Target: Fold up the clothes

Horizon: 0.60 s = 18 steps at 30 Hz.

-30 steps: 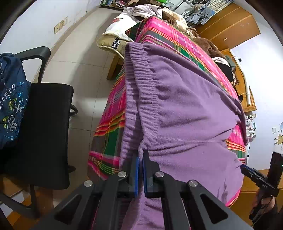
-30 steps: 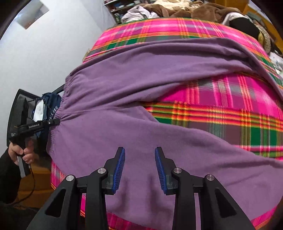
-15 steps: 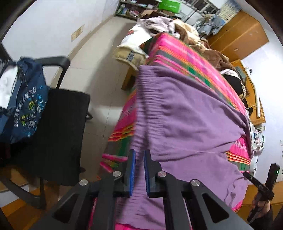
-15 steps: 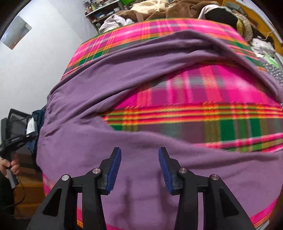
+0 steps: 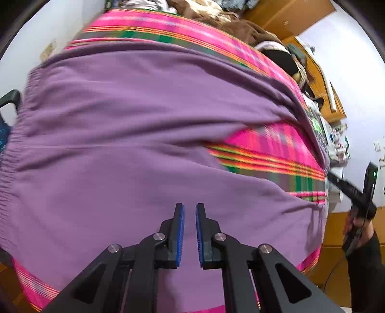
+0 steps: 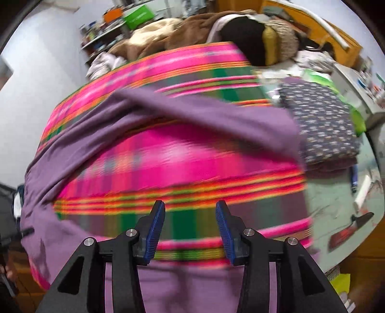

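Purple fleece trousers (image 5: 134, 125) lie spread on a pink and green plaid cloth (image 5: 269, 146), waistband at the left, two legs running right. My left gripper (image 5: 190, 211) hovers above the near leg, jaws a narrow gap apart and empty. In the right wrist view the trousers (image 6: 216, 120) show as a far leg and a near leg (image 6: 180, 284) with plaid cloth (image 6: 182, 159) between. My right gripper (image 6: 190, 211) is open wide and empty over the near edge. The right gripper also shows in the left wrist view (image 5: 356, 192).
A folded dark patterned garment (image 6: 322, 125) lies right of the trousers. A pile of brown and black clothes (image 6: 216, 36) sits at the far end. Wooden cabinets (image 5: 288, 16) stand behind. An office chair arm (image 5: 9, 98) is at the left. Small items lie on the table (image 6: 341, 192).
My left gripper let go of the waistband, opened slightly and swung right over the near leg. My right gripper moved right along the near leg and stayed open.
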Motion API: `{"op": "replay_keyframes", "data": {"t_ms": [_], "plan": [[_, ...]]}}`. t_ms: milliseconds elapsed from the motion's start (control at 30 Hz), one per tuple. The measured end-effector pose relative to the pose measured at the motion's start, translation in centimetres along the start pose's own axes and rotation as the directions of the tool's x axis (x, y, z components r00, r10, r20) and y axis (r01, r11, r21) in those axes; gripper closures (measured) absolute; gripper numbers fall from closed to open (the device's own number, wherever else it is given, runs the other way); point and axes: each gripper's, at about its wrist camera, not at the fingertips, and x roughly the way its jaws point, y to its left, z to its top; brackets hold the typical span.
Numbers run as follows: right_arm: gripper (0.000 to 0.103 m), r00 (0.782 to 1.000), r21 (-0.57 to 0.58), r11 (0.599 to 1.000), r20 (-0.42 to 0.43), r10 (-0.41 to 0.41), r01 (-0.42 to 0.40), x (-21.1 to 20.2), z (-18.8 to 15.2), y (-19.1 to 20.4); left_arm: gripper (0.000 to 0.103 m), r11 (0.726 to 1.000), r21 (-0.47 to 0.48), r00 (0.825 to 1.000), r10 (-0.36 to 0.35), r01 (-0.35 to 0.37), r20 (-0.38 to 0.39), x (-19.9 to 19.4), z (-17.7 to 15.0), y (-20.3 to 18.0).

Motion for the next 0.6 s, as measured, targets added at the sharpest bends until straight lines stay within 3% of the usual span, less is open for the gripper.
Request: {"op": "replay_keyframes", "data": {"t_ms": [133,333,533,600], "plan": [[0.057,0.997,0.061,0.996,0.038,0.062,-0.064,-0.4,2.7,-6.2,0.094,1.000,0.026,1.000,0.001,0.000,-0.023,1.3,-0.6,-4.5],[0.057,0.989,0.167,0.976,0.070,0.132,-0.142,1.8,6.9,-11.9,0.094,0.999,0.045,0.999,0.023,-0.021,-0.039,1.6,-1.3,-7.9],[0.056,0.963,0.263,0.932,-0.028,0.267,-0.251,6.7,8.8,-14.0,0.094,0.999,0.016,0.997,0.051,-0.050,-0.066,2.2,-1.4,-7.8],[0.057,0.961,0.250,0.933,-0.036,0.276,-0.259,7.2,9.1,-13.8,0.094,0.999,0.005,0.996,0.053,-0.053,-0.071,2.5,-1.2,-7.8]]}}
